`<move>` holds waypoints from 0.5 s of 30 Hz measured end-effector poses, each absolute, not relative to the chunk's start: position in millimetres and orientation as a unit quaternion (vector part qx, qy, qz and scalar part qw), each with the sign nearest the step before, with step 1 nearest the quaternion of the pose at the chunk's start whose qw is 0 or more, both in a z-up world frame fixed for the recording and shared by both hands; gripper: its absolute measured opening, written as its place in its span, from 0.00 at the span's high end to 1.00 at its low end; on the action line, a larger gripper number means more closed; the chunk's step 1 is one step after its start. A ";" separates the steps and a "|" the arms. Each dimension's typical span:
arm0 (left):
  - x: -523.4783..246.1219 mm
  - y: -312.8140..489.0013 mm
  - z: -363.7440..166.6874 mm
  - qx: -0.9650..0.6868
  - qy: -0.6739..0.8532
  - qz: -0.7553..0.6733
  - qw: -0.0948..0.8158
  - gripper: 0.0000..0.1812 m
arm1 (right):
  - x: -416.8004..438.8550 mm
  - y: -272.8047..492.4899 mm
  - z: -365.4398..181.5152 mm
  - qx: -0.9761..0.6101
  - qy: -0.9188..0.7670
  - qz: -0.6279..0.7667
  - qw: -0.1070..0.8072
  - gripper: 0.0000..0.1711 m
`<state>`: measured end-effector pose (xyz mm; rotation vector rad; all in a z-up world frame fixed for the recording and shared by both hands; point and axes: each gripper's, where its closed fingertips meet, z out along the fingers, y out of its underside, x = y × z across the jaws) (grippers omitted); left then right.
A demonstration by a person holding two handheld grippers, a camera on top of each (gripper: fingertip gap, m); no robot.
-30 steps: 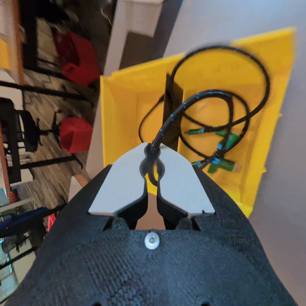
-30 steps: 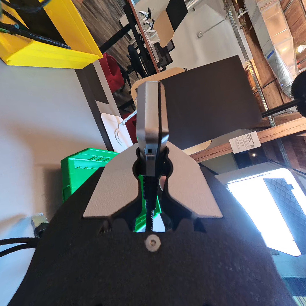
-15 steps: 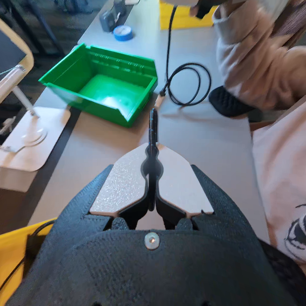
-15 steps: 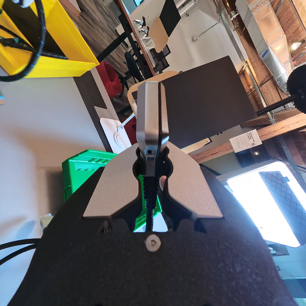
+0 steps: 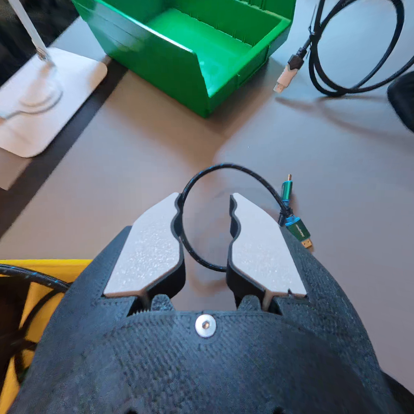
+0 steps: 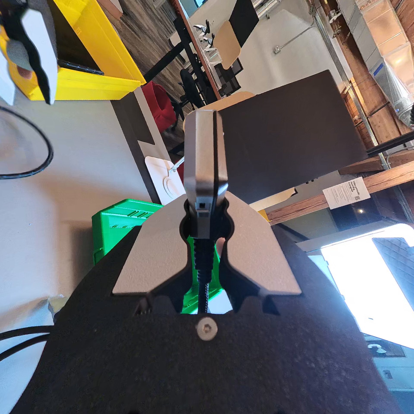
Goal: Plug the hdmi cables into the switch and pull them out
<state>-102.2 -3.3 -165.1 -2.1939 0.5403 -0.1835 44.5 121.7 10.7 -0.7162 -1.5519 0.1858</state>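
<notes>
A short black braided hdmi cable (image 5: 226,166) with two green plugs (image 5: 298,229) lies looped on the table. My left gripper (image 5: 204,195) is open just above it, and part of the loop runs between the jaws, against the left finger (image 5: 152,242). My right gripper (image 6: 206,201) is shut on the grey switch (image 6: 202,152) and holds it upright in the air, with its black braided lead (image 6: 203,291) running back between the fingers. The left gripper also shows in the right wrist view (image 6: 33,56) at the upper left.
An empty green bin (image 5: 156,65) stands ahead of the left gripper. A longer black cable (image 5: 318,56) with a pale plug (image 5: 287,74) lies to its right. A yellow bin (image 5: 44,266) holding more cable is at the lower left. A white stand base (image 5: 44,94) sits at the left. The gap from one gripper's tips to the other's is roughly 25 cm.
My left gripper swung from over the yellow bin to the table with the short cable, then opened and let it go. My right gripper still holds the switch.
</notes>
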 end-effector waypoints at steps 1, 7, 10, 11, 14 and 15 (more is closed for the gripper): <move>-98.2 -6.2 -163.3 -0.874 0.229 -0.054 0.424 0.76 | 43.4 122.3 9.2 -0.316 -0.685 0.080 0.651 0.86; -29.9 -29.8 -200.5 -0.883 0.280 -0.118 0.358 0.74 | 42.2 117.5 8.5 -0.312 -0.688 0.079 0.650 0.86; -13.1 -26.9 -238.0 -0.898 0.289 -0.139 0.303 0.72 | 43.8 116.8 9.6 -0.311 -0.689 0.080 0.650 0.86; -8.2 -22.9 -243.5 -0.900 0.281 -0.156 0.293 0.72 | 44.4 117.6 9.9 -0.312 -0.688 0.079 0.650 0.86; -9.7 -9.8 -257.0 -0.912 0.279 -0.147 0.263 0.82 | 47.7 120.5 10.3 -0.315 -0.688 0.078 0.650 0.86; -9.4 -5.4 -257.3 -0.908 0.292 -0.132 0.269 0.83 | 48.7 122.0 10.7 -0.316 -0.687 0.078 0.650 0.86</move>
